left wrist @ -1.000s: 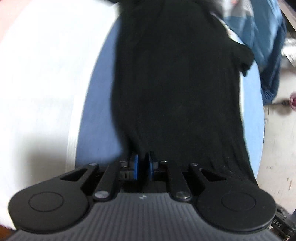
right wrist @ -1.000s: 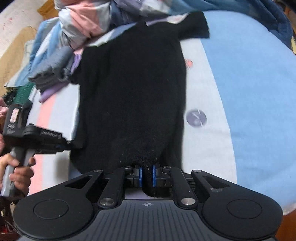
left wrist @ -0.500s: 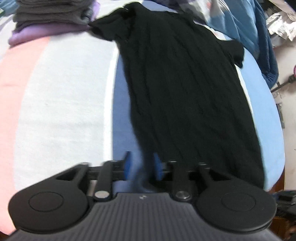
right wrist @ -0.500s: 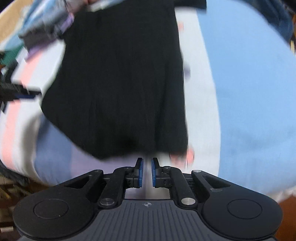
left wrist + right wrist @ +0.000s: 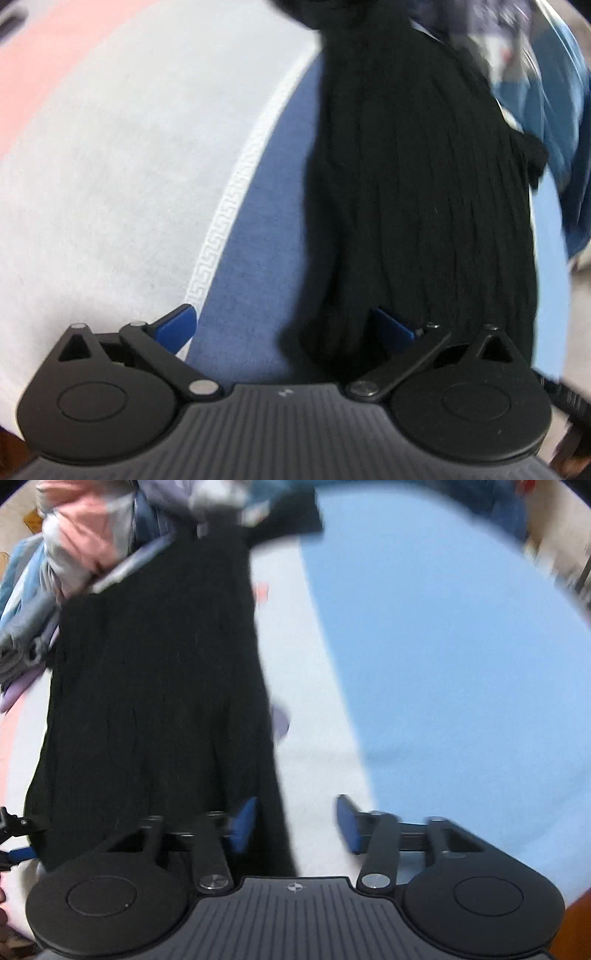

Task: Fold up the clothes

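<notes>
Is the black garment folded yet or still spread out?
Spread out: the black garment lies lengthwise on the bed cover, sleeve out, no fold visible. Both grippers' jaws are open.

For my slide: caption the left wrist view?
Open left tongs straddle the black garment hem on a striped bedspread.

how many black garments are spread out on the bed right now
1. A single black garment lies lengthwise on the striped bedding, its hem near both open hand-held grippers. Others may be buried in the clothes pile beyond it.

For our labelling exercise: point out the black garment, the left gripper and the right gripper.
black garment (image 5: pixel 159 701): right wrist view, middle of its ribbed body.
left gripper (image 5: pixel 284 328): left wrist view, between open fingertips.
right gripper (image 5: pixel 297 821): right wrist view, between open fingertips.
</notes>
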A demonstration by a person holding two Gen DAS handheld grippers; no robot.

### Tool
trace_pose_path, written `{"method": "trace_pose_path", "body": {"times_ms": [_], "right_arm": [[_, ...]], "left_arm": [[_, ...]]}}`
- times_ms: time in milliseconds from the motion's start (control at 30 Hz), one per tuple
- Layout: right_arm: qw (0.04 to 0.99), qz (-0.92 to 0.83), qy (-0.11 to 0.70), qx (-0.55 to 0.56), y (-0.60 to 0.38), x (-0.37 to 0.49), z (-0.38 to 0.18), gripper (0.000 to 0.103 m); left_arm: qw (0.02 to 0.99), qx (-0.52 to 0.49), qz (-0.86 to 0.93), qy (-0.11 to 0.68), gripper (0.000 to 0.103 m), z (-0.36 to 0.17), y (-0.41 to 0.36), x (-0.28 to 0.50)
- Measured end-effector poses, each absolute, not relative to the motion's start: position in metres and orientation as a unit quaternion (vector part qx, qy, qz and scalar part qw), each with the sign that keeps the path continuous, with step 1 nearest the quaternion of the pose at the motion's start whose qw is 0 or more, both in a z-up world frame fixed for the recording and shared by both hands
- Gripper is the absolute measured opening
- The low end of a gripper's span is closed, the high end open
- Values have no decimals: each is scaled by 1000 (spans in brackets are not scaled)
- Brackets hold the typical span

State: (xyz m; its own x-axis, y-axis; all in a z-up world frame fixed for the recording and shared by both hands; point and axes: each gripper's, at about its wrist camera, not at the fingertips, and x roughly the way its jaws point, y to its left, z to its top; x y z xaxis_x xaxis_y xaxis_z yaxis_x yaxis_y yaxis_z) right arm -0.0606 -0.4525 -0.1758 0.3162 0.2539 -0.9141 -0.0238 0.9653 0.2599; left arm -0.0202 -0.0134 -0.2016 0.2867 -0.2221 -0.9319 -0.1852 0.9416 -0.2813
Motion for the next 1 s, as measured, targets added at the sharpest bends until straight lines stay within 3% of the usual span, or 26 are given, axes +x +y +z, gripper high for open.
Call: {"method": "trace_pose_path", "body": {"times_ms": [100, 133, 167, 200, 533, 800, 867, 933, 1000], "right_arm": [[795, 112, 587, 106, -446, -60, -184, 44], [795, 118, 586, 103, -443, -61, -184, 41], [795, 124, 586, 100, -441, -61, -185, 35], [795, 130, 585, 97, -438, -62, -185, 5], [826, 8, 559, 78, -539, -98, -152, 6], [809, -63, 582, 48, -573, -109, -186, 8], [820, -68, 566, 52, -573, -112, -179, 12], [832, -73, 547, 54, -572, -116, -170, 24], [856, -61, 512, 41, -558, -127, -150, 26]], "left_arm": [[786, -167, -18, 595, 103, -197, -19, -27], [786, -166, -14, 595, 103, -196, -18, -28], [787, -165, -10, 595, 103, -194, -17, -28], [787, -164, -7, 595, 103, -192, -15, -28], [775, -186, 17, 604, 103, -185, -12, -58], [773, -159, -22, 613, 103, -166, -21, -89], [775, -164, -25, 610, 103, -160, -13, -100], [782, -156, -27, 603, 103, -151, -6, -114], [797, -131, -30, 589, 103, -137, 1, -130]]}}
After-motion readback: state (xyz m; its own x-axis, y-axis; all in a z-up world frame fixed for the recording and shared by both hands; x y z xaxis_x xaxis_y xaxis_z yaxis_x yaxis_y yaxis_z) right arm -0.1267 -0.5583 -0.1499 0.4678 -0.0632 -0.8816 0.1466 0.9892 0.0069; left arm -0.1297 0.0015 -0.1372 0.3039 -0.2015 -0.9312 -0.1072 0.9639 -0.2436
